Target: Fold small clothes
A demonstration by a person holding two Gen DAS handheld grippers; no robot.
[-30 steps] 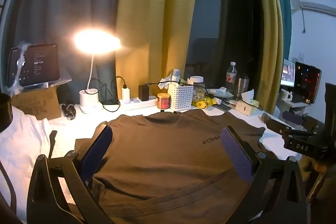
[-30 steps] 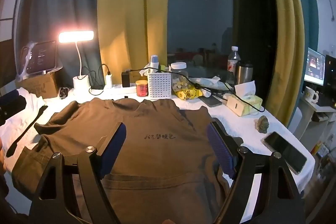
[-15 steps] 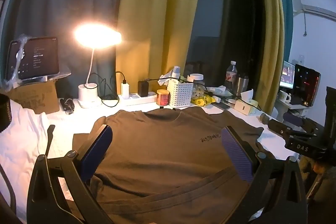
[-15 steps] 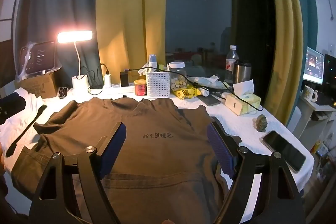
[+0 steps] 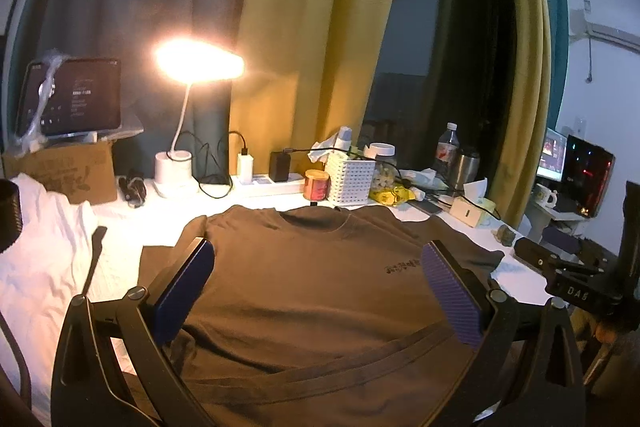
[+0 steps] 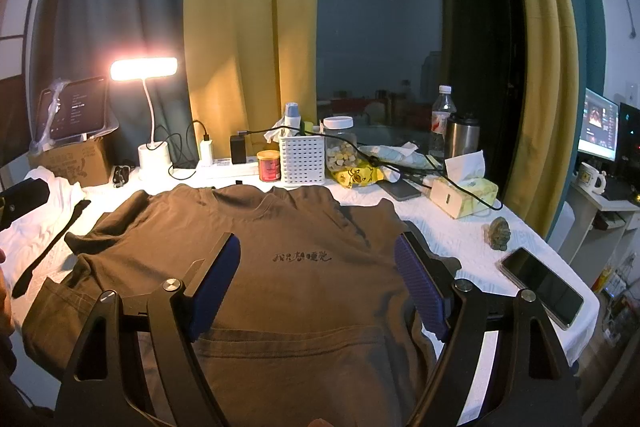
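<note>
A brown T-shirt (image 5: 312, 287) with small dark lettering lies spread flat on the white-covered table, collar toward the back. It also shows in the right wrist view (image 6: 304, 291). My left gripper (image 5: 318, 271) is open and empty, held above the shirt's lower left part. My right gripper (image 6: 318, 263) is open and empty above the shirt's middle, its blue pads (image 6: 416, 283) either side of the lettering. The hem is folded up in a band near me.
A lit desk lamp (image 5: 188, 99), a tablet on a cardboard box (image 5: 72, 103), a power strip, a white basket (image 6: 302, 159), jars, bottles and a tissue box (image 6: 468, 191) line the back. A phone (image 6: 542, 287) and a small stone lie right. White cloth (image 5: 36, 247) lies left.
Both grippers have risen and tilted a little; the shirt sits slightly lower in both views. Both stay open. The shirt has not moved.
</note>
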